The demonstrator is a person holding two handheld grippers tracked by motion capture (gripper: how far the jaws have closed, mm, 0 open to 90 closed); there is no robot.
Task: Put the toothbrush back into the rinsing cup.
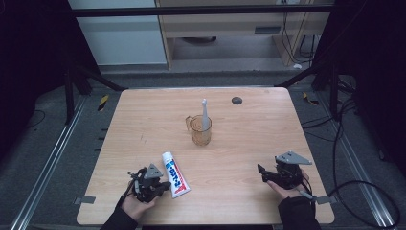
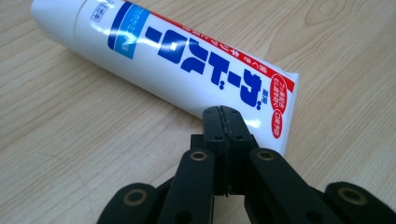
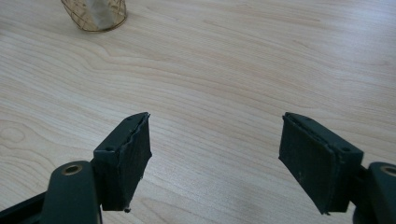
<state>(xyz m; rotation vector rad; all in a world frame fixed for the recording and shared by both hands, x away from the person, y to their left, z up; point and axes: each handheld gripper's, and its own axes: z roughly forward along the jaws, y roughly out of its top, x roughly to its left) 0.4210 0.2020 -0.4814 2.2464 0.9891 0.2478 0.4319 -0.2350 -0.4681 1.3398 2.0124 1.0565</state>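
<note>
1. My left gripper (image 1: 163, 186) sits at the near left of the table (image 1: 143, 120), clenched with its jaws pressed flat together and nothing between them.
2. In the left gripper view, its tip (image 2: 223, 122) sits at the near edge of the tube (image 2: 187, 60), close to the crimped end; I cannot tell whether it touches.
3. The tube (image 1: 175, 175) lies flat on the wood just beside the left gripper, cap end toward the far side and crimped end toward me. It is white with blue lettering and red trim.
4. My right gripper (image 1: 266, 173) is at the near right, well apart from the tube, jaws spread wide and holding nothing.
5. In the right gripper view, I see bare wood between its pads (image 3: 126, 154), and the base of the cup (image 3: 95, 14) at the top left.
6. The amber cup (image 1: 200, 130) stands upright near the table's middle, beyond the tube, with a white brush (image 1: 205, 115) standing in it, head up.
7. A small dark disc (image 1: 236, 100) lies near the far edge.
</note>
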